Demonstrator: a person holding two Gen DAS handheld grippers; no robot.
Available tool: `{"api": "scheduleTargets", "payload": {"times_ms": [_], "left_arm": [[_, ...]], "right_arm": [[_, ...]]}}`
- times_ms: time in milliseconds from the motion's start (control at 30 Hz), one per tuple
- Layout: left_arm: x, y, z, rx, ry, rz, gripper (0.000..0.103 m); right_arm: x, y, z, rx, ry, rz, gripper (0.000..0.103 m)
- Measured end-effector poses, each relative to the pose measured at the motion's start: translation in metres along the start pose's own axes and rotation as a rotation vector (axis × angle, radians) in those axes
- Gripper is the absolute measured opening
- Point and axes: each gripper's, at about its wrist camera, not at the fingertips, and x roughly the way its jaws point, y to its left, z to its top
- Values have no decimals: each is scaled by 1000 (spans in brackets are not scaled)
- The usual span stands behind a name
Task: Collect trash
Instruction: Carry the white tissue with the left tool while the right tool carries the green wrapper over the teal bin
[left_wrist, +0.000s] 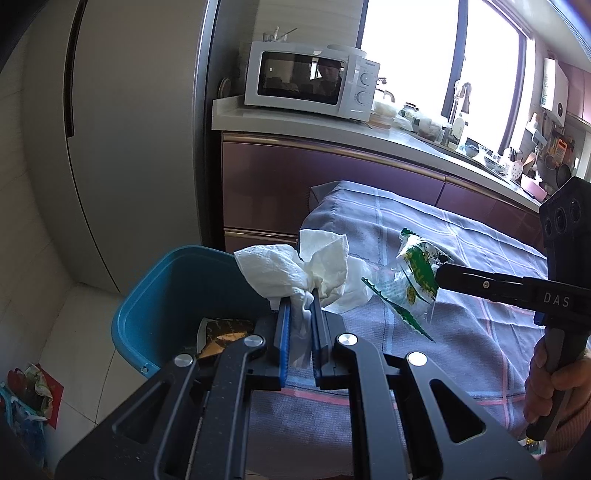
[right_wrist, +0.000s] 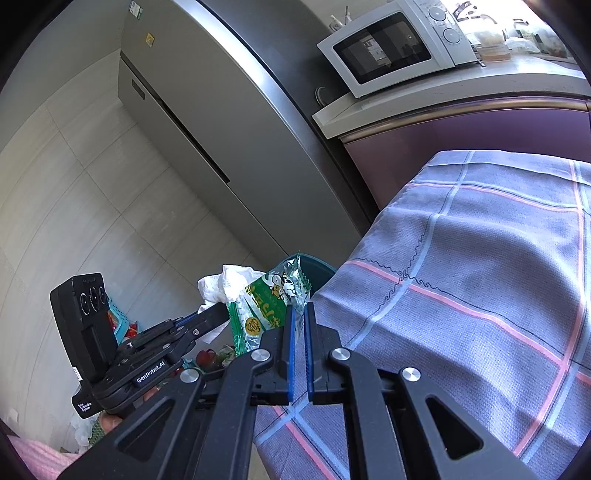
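My left claw (left_wrist: 300, 295) grips a crumpled paper towel (left_wrist: 295, 266); my right claw (right_wrist: 299, 308) pinches a green snack wrapper (right_wrist: 264, 306). Neither is in the blue bin (left_wrist: 155, 295) yet; dropping remains.

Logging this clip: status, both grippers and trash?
Left gripper shut on crumpled white paper towel. Right gripper shut on green-printed plastic wrapper. Blue plastic bin alongside, unobstructed.

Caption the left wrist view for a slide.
Left gripper clamps a crumpled paper towel beside the blue bin; right gripper holds a green wrapper.
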Motion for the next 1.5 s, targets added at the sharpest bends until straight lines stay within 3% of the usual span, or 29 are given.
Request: {"api": "scheduleTargets", "payload": {"times_ms": [1500], "left_arm": [[6,35,5,-71,-5,69,10]], "right_arm": [[31,17,18,-58,64,33,4]]}}
